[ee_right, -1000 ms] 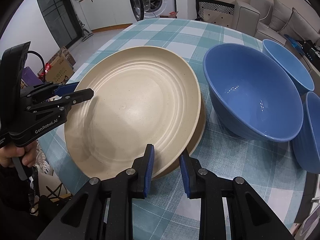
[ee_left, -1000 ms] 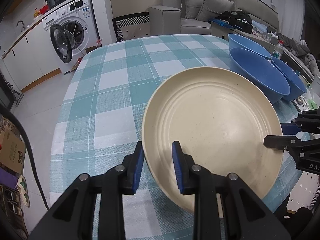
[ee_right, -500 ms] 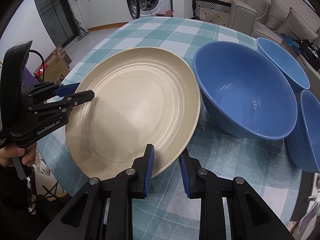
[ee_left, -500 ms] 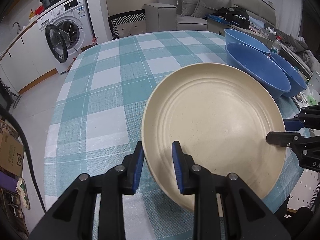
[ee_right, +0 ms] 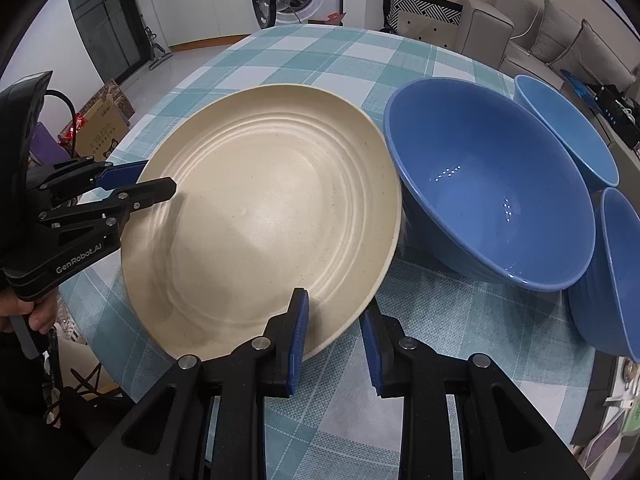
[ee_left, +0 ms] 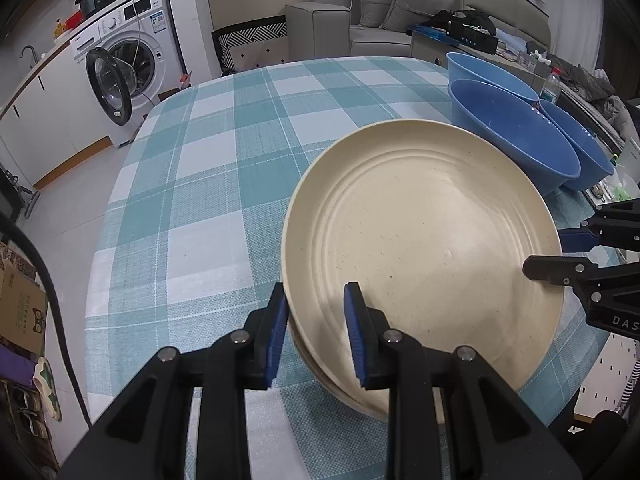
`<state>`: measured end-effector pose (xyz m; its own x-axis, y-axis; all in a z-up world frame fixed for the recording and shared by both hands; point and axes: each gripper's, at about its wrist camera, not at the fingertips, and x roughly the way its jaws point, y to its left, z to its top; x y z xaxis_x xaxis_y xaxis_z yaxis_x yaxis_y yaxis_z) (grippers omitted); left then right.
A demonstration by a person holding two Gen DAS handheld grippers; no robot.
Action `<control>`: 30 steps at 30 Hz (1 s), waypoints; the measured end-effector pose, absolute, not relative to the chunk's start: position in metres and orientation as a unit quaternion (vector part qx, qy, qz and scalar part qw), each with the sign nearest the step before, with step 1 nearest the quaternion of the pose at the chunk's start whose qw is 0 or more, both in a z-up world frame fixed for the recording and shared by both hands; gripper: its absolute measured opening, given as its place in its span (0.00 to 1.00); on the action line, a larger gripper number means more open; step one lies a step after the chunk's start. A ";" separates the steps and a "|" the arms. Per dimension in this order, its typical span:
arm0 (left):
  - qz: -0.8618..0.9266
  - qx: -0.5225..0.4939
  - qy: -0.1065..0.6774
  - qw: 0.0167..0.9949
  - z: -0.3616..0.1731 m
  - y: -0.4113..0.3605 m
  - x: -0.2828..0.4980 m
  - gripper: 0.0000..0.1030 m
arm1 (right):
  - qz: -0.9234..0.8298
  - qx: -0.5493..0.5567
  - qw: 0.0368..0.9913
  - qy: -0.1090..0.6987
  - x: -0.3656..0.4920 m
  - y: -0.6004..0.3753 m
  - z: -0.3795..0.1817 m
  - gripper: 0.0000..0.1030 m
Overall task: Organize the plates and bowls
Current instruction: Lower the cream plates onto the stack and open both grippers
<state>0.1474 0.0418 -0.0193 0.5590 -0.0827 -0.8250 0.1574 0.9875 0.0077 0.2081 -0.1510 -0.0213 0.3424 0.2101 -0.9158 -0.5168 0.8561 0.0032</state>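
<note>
A large cream plate (ee_left: 424, 248) lies on a stack of cream plates on the checked tablecloth; it also shows in the right wrist view (ee_right: 264, 216). My left gripper (ee_left: 316, 332) straddles the plate's near rim with its jaws apart, not pinching. My right gripper (ee_right: 334, 336) straddles the opposite rim, jaws apart too. Each gripper shows in the other's view, the right one (ee_left: 560, 252) and the left one (ee_right: 148, 180). Three blue bowls stand beside the plates: a large one (ee_right: 492, 184), one behind it (ee_right: 568, 128) and one at the right edge (ee_right: 616, 272).
The round table (ee_left: 224, 168) has a teal and white checked cloth. A washing machine (ee_left: 132, 60) with its door open stands beyond it, and a grey sofa (ee_left: 384, 12) at the back. A cardboard box (ee_right: 100, 124) lies on the floor.
The plate has come down onto the stack of plates. Both grippers' jaws have widened around its rim and have let go of it.
</note>
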 end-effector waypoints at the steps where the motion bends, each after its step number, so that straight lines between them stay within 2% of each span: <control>1: -0.068 0.040 0.465 0.882 -0.019 0.042 0.147 0.25 | 0.225 -0.146 0.806 0.528 0.209 -0.151 -0.022 0.27; 10: -0.071 0.034 0.467 0.881 -0.019 0.044 0.143 0.25 | 0.225 -0.150 0.799 0.537 0.218 -0.146 -0.030 0.31; 14: -0.074 0.028 0.466 0.881 -0.018 0.046 0.141 0.25 | 0.228 -0.154 0.796 0.539 0.220 -0.142 -0.033 0.37; 25: -0.075 0.027 0.469 0.880 -0.018 0.048 0.139 0.26 | 0.228 -0.167 0.795 0.537 0.221 -0.137 -0.035 0.38; 30: -0.076 0.028 0.471 0.879 -0.019 0.048 0.138 0.29 | 0.235 -0.170 0.793 0.535 0.219 -0.134 -0.037 0.46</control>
<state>0.1376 0.0482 -0.0187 0.5451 -0.1078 -0.8314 0.1605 0.9868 -0.0227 0.2193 -0.1343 -0.0369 0.3162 0.1921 -0.9290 -0.5550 0.8316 -0.0169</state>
